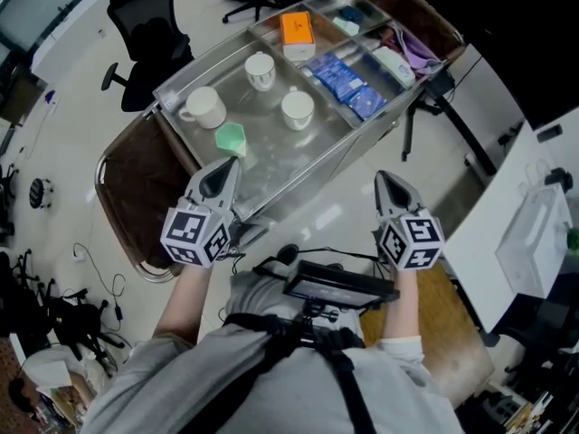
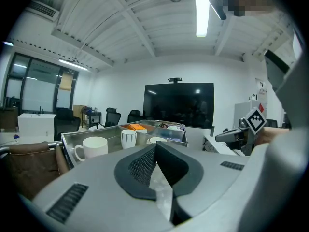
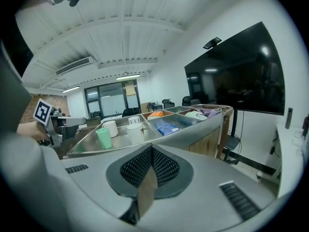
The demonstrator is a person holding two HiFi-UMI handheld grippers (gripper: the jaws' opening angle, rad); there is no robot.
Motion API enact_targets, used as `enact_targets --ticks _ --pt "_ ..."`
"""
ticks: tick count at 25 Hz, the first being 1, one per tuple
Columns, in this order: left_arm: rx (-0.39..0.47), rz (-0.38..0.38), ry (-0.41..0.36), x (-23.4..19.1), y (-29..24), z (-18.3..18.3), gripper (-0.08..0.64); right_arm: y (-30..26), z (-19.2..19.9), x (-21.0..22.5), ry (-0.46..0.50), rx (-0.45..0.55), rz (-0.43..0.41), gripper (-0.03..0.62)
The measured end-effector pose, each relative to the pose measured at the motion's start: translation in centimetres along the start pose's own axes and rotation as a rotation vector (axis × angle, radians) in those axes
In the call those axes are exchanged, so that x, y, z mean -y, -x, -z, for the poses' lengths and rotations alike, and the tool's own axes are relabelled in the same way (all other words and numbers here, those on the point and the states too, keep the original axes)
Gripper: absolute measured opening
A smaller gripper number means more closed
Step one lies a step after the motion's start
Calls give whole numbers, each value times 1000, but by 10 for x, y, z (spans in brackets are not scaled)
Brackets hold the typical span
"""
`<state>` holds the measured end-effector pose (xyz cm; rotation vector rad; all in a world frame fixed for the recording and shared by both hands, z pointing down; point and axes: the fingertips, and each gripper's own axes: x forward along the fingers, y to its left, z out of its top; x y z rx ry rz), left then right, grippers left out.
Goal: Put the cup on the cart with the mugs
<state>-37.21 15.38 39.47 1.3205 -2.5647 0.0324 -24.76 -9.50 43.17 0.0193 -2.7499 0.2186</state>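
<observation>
My left claw and right claw sit shut, empty, by the steel cart on glossy floor, bearing a faceted green cup and white mugs.

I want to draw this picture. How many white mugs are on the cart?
3. One mug sits at the left end of the tray, one at the far side near the orange box, one right of the green cup. None looks hidden.
</observation>
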Motion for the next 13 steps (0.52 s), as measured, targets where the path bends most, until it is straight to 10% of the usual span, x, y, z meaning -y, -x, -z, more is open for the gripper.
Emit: enact_targets --ticks 13 --pt "-1 10 6 2 -2 4 3 0 2 0 -8 0 0 2"
